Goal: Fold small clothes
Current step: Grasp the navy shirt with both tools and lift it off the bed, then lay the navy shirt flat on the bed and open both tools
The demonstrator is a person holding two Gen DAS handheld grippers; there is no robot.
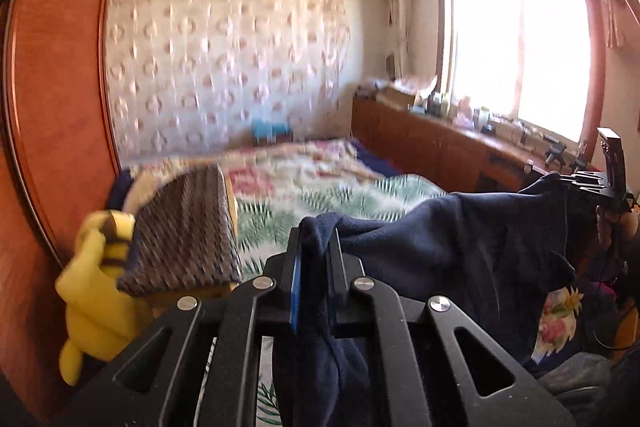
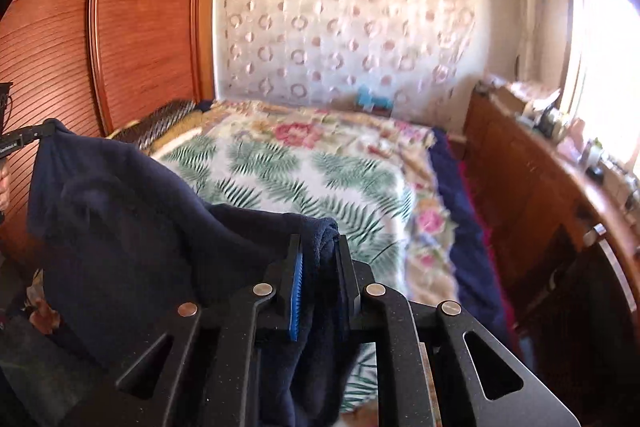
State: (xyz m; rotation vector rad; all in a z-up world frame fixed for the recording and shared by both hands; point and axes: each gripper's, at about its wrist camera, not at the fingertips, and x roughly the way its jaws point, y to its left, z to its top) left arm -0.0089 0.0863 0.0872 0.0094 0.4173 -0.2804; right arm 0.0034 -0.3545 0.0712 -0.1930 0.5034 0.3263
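Note:
A dark navy fleece garment (image 1: 440, 247) hangs stretched in the air between my two grippers, above the bed. My left gripper (image 1: 316, 239) is shut on one corner of it; the cloth bunches between the jaws and drapes below. My right gripper (image 2: 318, 247) is shut on the other corner of the same garment (image 2: 140, 207). The right gripper also shows at the far right of the left wrist view (image 1: 588, 183), and the left gripper at the far left of the right wrist view (image 2: 40, 133).
A bed with a floral and leaf-print cover (image 2: 300, 167) lies below. A yellow plush toy (image 1: 96, 287) and brown patterned pillow (image 1: 184, 231) sit at its left. A wooden wardrobe (image 2: 140, 7) stands left, a cluttered wooden counter (image 2: 540, 147) under the window right.

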